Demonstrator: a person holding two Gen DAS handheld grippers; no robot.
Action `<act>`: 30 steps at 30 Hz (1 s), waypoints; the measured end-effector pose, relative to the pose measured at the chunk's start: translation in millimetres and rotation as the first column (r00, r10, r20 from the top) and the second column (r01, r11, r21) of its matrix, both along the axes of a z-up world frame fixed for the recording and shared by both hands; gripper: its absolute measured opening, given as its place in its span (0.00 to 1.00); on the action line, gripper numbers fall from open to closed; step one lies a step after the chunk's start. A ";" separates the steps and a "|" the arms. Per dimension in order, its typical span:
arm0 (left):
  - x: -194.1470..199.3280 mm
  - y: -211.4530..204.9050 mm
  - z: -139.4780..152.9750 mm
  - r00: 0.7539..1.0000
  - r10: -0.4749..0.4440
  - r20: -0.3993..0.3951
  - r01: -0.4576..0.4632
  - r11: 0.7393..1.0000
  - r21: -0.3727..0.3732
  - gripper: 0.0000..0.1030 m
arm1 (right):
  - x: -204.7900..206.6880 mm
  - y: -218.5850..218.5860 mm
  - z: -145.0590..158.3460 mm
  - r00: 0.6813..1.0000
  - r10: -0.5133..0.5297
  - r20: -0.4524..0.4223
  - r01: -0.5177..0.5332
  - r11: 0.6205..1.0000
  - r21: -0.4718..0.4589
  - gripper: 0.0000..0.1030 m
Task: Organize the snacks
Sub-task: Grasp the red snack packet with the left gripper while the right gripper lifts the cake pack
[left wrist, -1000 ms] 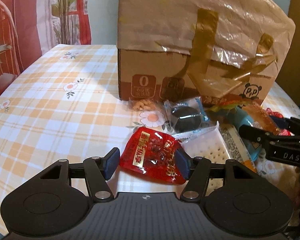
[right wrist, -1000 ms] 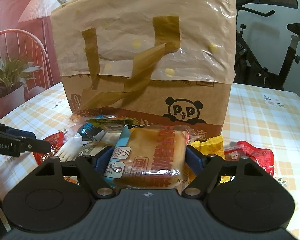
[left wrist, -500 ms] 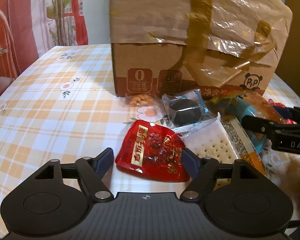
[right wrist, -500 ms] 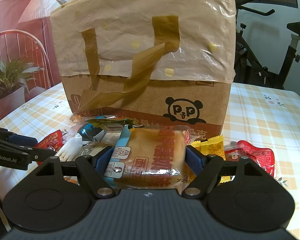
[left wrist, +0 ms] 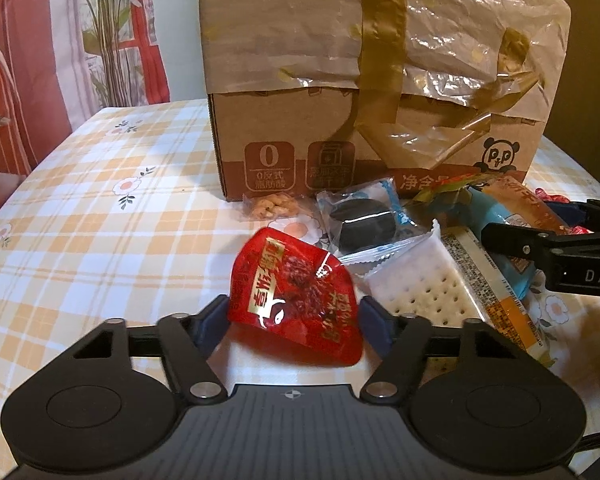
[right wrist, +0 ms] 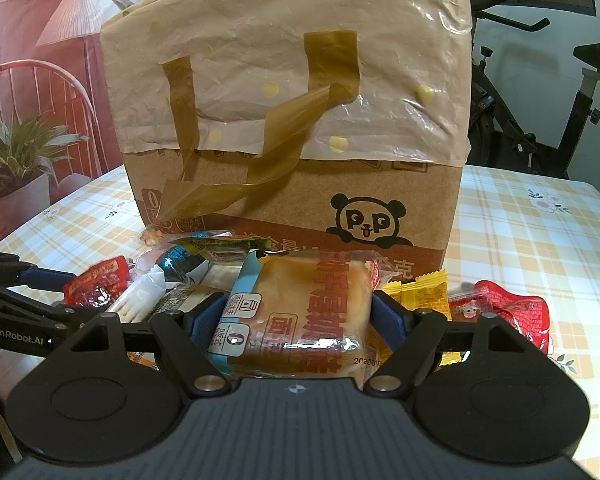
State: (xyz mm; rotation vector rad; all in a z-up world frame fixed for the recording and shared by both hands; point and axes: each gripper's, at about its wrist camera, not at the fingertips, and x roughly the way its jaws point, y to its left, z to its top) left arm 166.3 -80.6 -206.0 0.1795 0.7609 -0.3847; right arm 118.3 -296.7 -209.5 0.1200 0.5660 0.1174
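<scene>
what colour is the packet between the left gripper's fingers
Red with gold lettering; left wrist view shows it best.

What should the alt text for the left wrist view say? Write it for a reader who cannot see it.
The left gripper, jaws just closing, clamps a glossy red snack pouch over a yellow checked tablecloth. Behind it lie a white perforated cracker pack and a dark round biscuit in clear wrap, before a brown cardboard box.
</scene>
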 end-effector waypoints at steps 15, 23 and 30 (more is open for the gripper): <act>-2.4 3.8 7.9 1.000 -0.021 0.005 0.021 0.998 -0.054 0.08 | -0.2 -0.1 -0.3 1.000 0.000 0.000 0.000 1.000 0.000 0.77; -0.7 10.3 13.0 1.000 0.016 0.018 -0.014 0.998 -0.066 0.08 | -0.3 -0.6 -0.5 1.000 0.000 0.000 0.000 1.000 0.000 0.77; -4.5 14.8 25.3 0.998 0.028 0.051 -0.023 0.995 -0.097 0.08 | -0.8 -0.2 1.9 1.000 -0.003 -0.010 0.003 1.000 0.007 0.76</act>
